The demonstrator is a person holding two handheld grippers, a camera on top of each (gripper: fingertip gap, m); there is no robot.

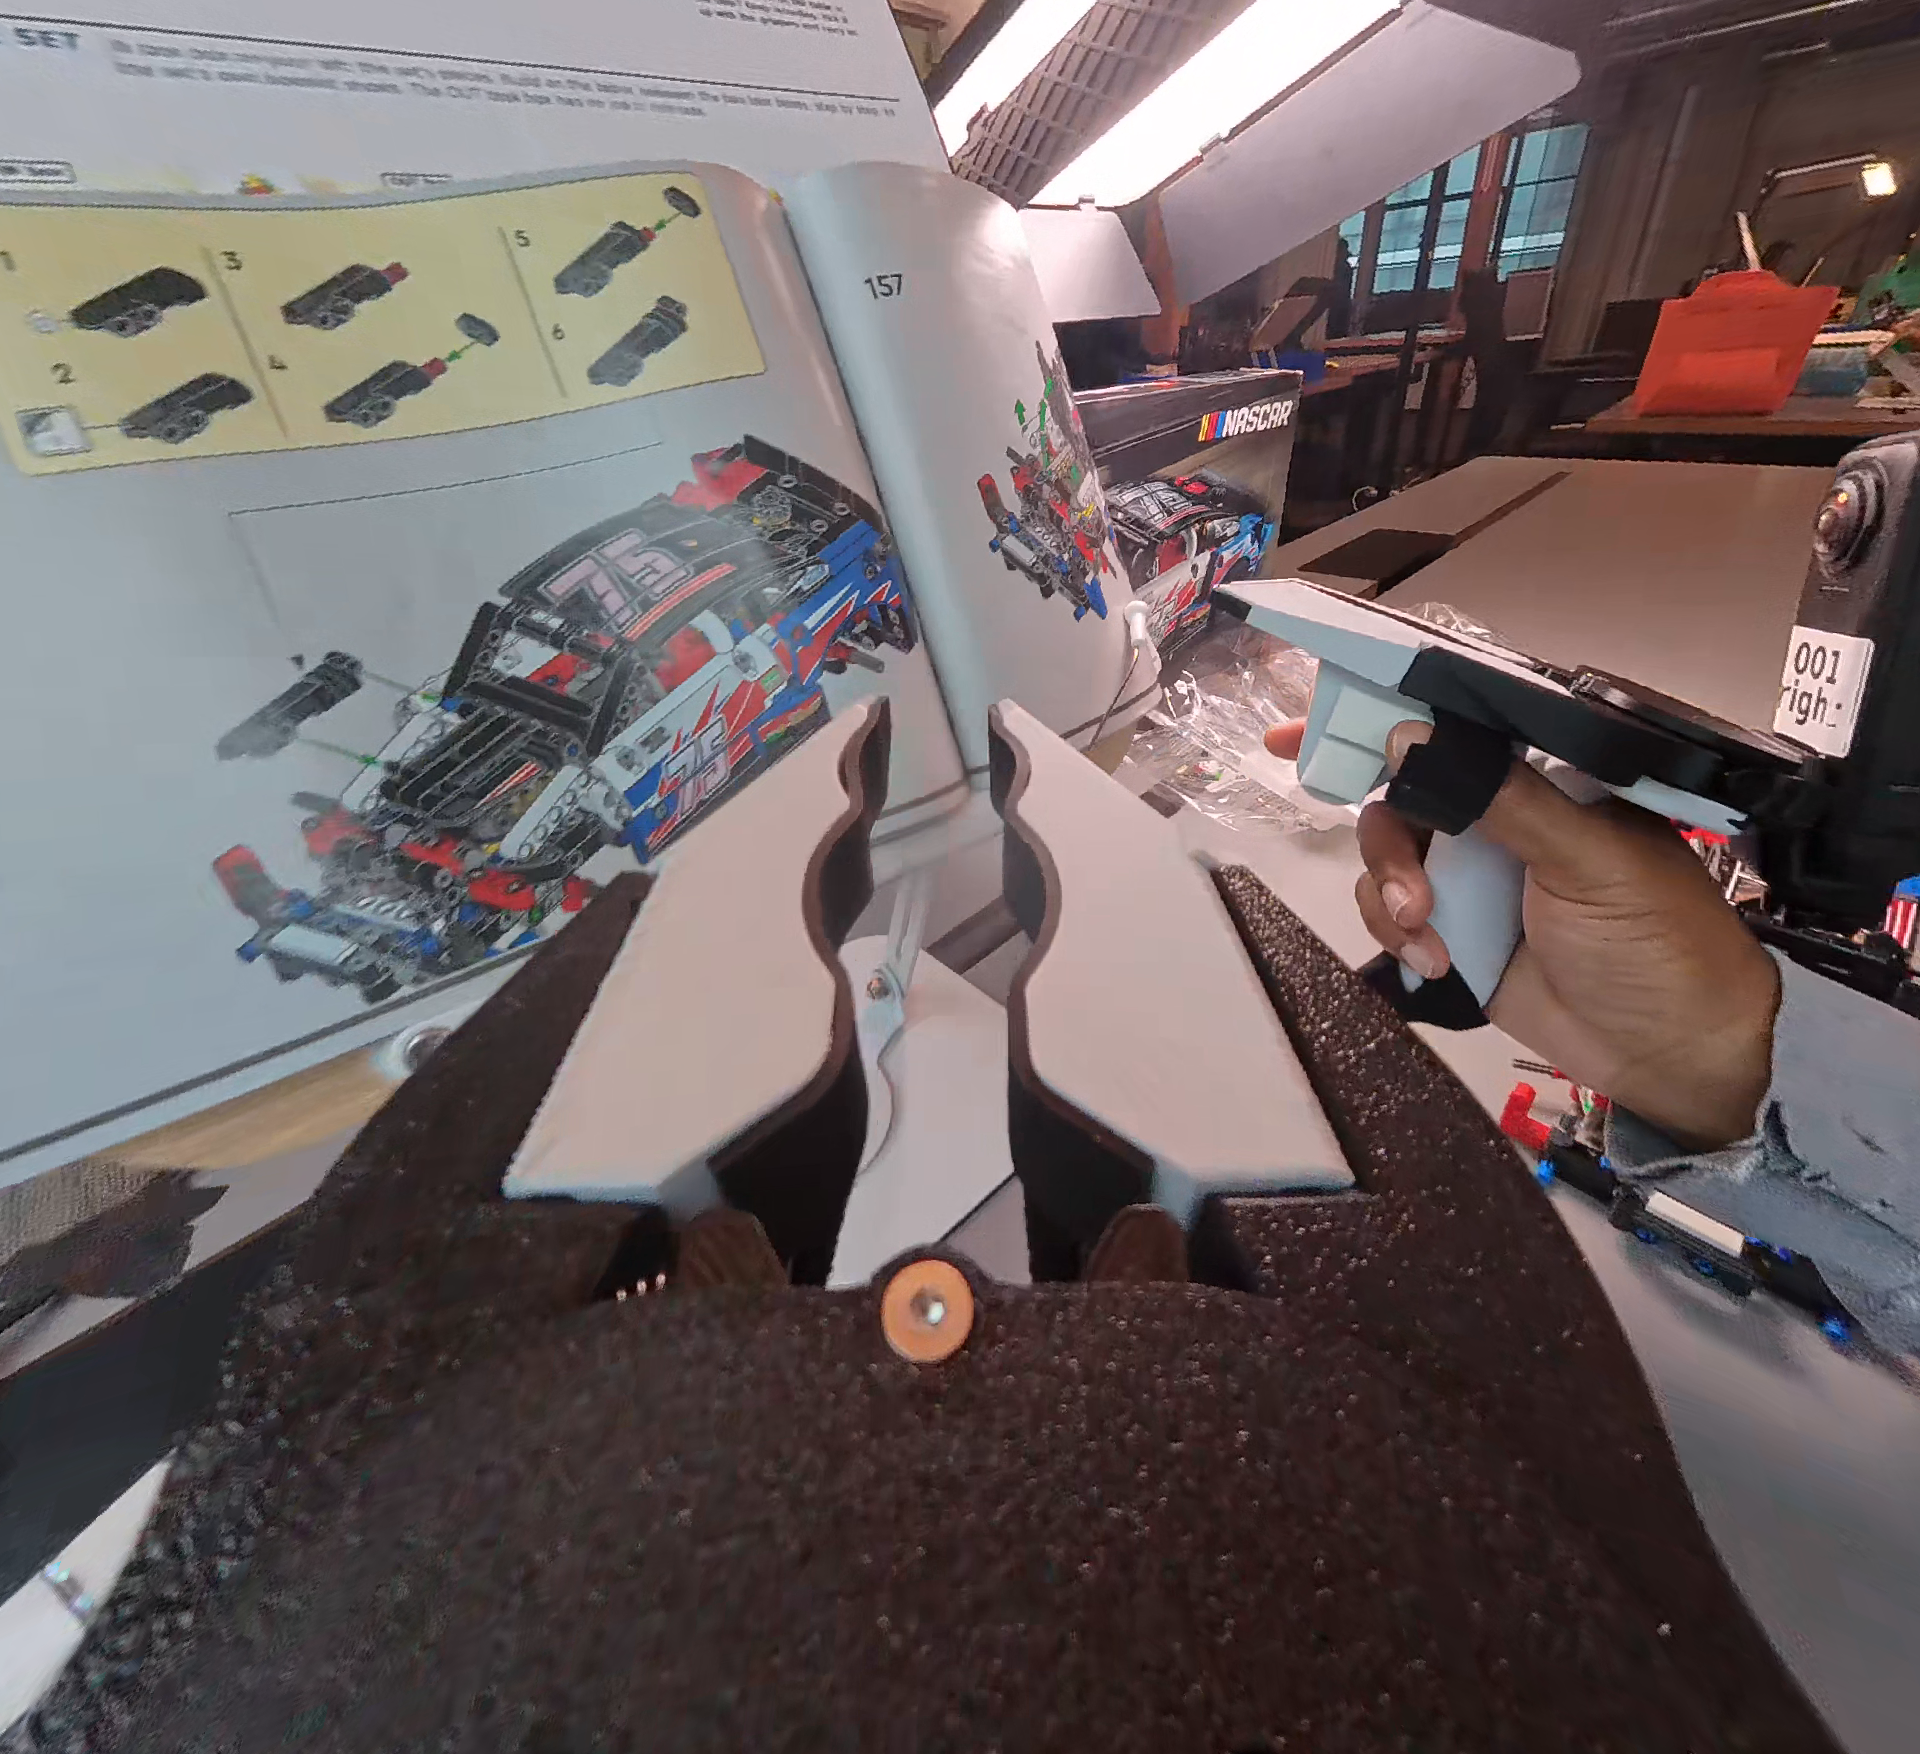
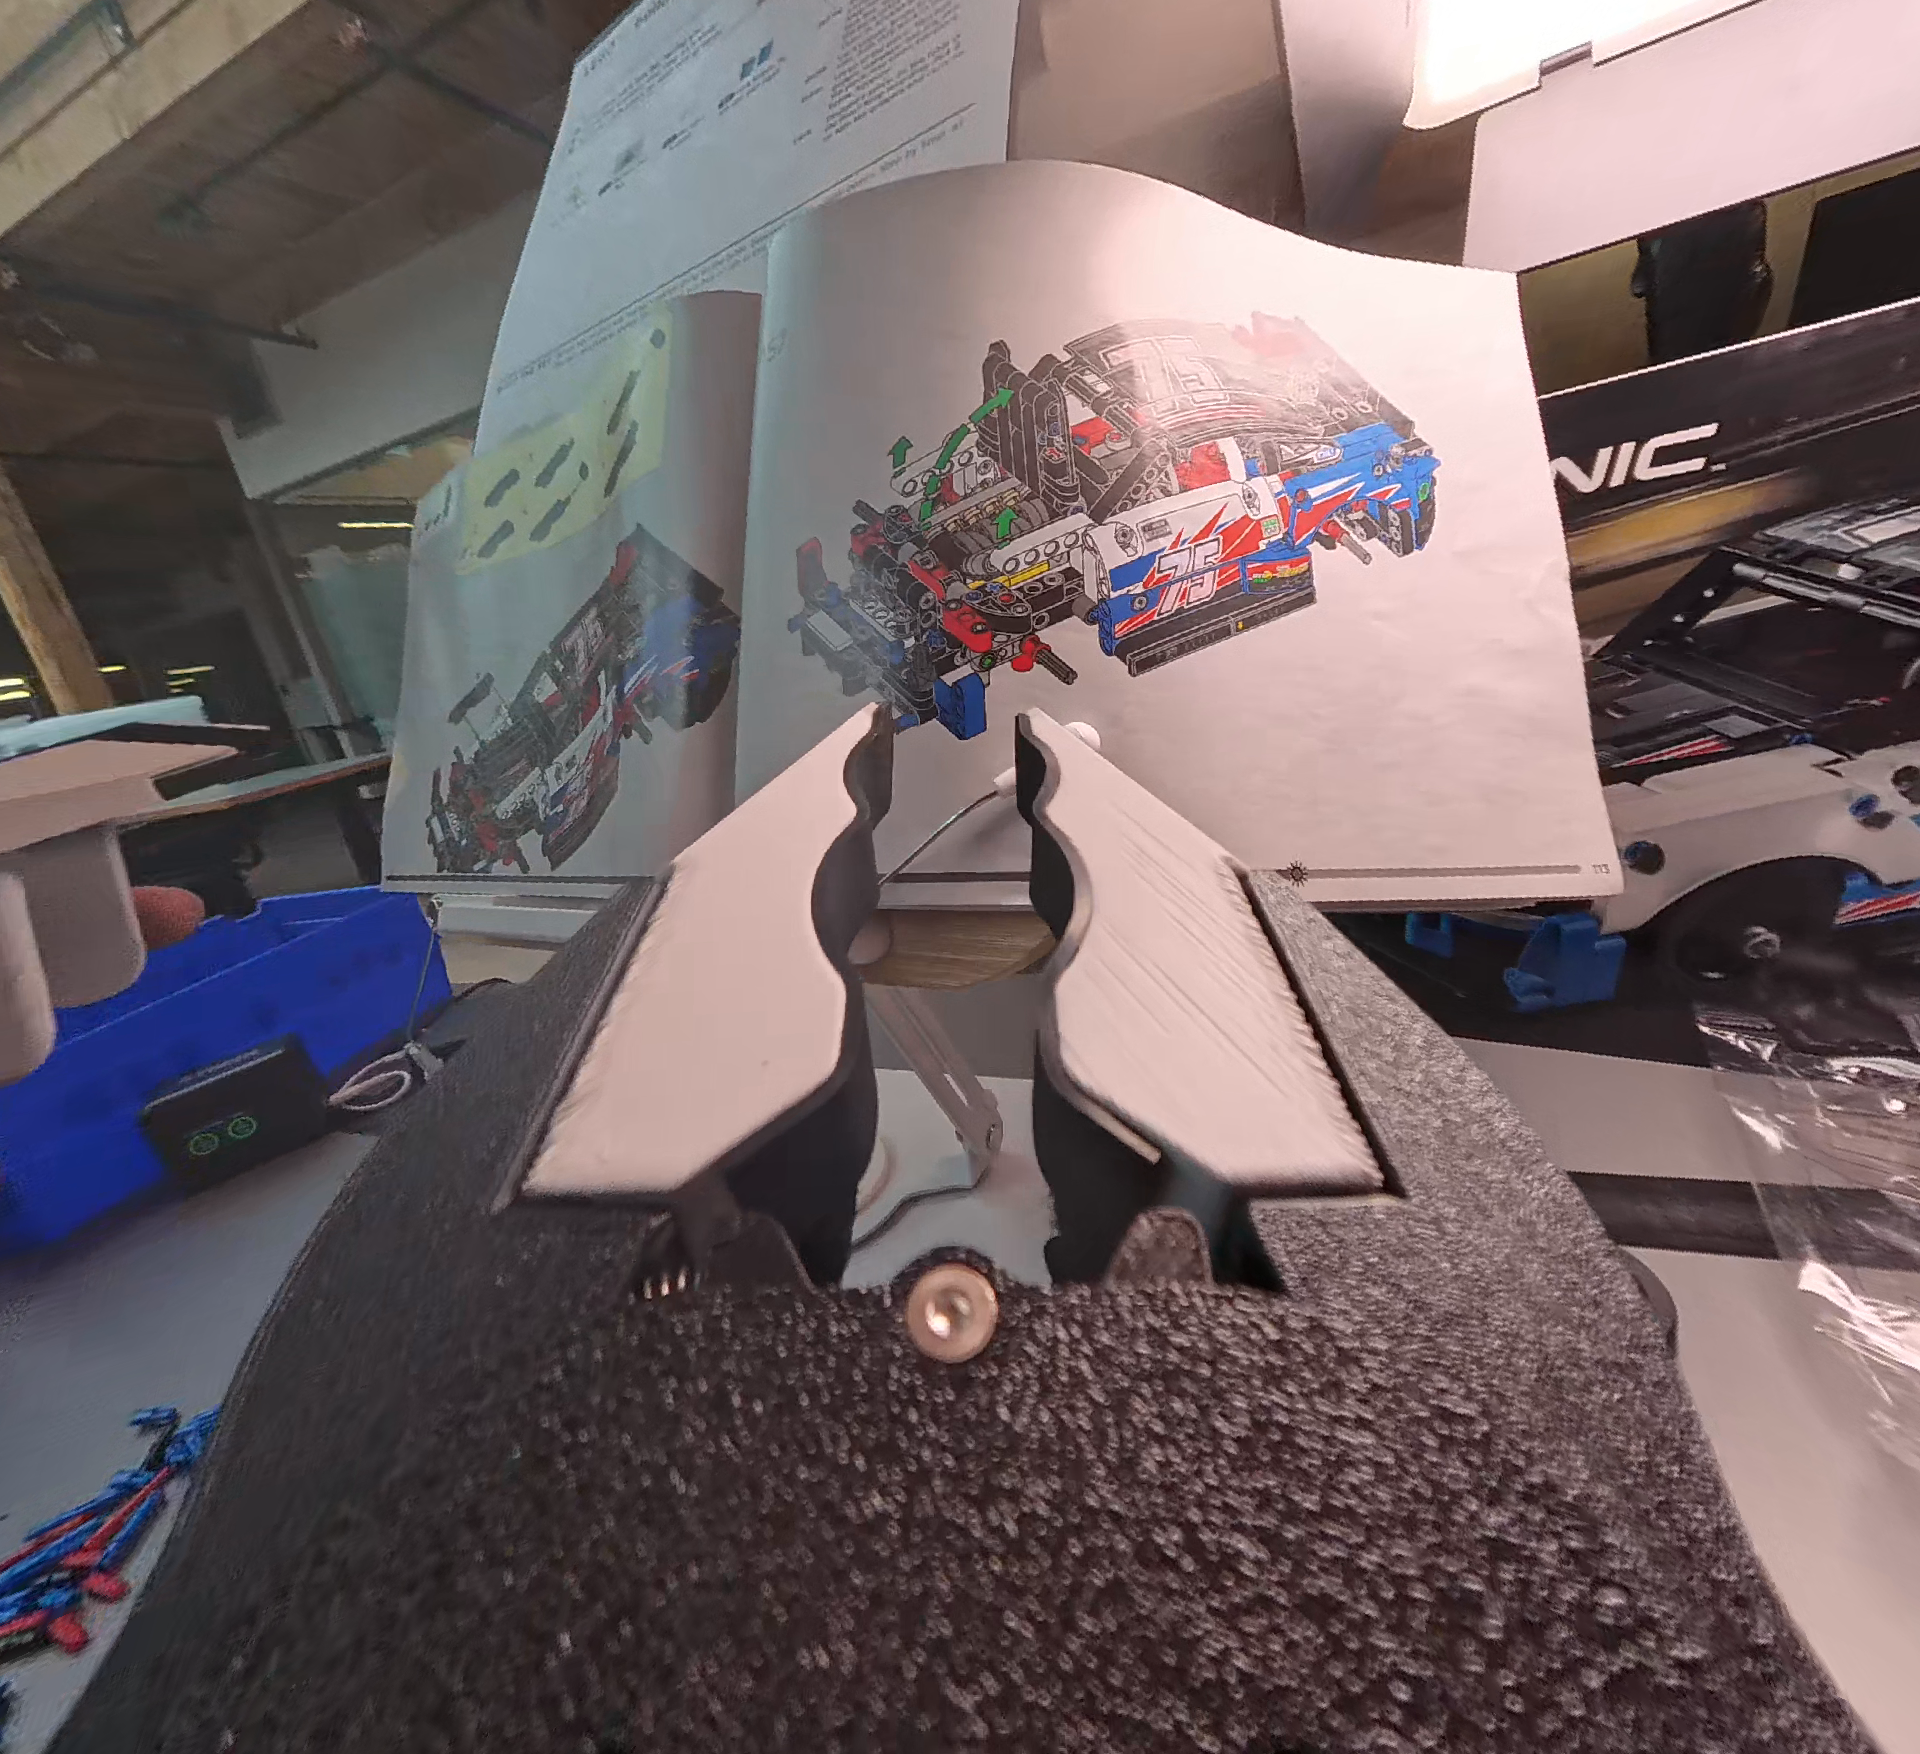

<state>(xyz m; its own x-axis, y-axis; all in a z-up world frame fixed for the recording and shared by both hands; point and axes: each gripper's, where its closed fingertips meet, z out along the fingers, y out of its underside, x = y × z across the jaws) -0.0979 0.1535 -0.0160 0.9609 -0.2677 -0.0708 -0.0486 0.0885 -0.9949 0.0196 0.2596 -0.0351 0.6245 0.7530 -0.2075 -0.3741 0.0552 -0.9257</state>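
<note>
Two tools face an open instruction booklet (image 2: 1195, 582) propped upright on a stand (image 2: 940, 1112) on the desk (image 1: 1766, 1455); left tool (image 1: 940, 728) has its jaws parted with nothing between them, tips just before the booklet's lower edge near the spine; right tool (image 2: 951, 733) likewise parted and empty, tips near the bottom of the right page, which shows a drawing of a brick-built race car; a hand (image 1: 1558, 935) grips the right tool's handle; black set box (image 1: 1195, 499) stands behind the booklet; blue bin (image 2: 208, 1029) at left; loose blue and red bricks (image 2: 83, 1538) on the desk; clear plastic bags (image 1: 1226, 748) beside the stand.
</note>
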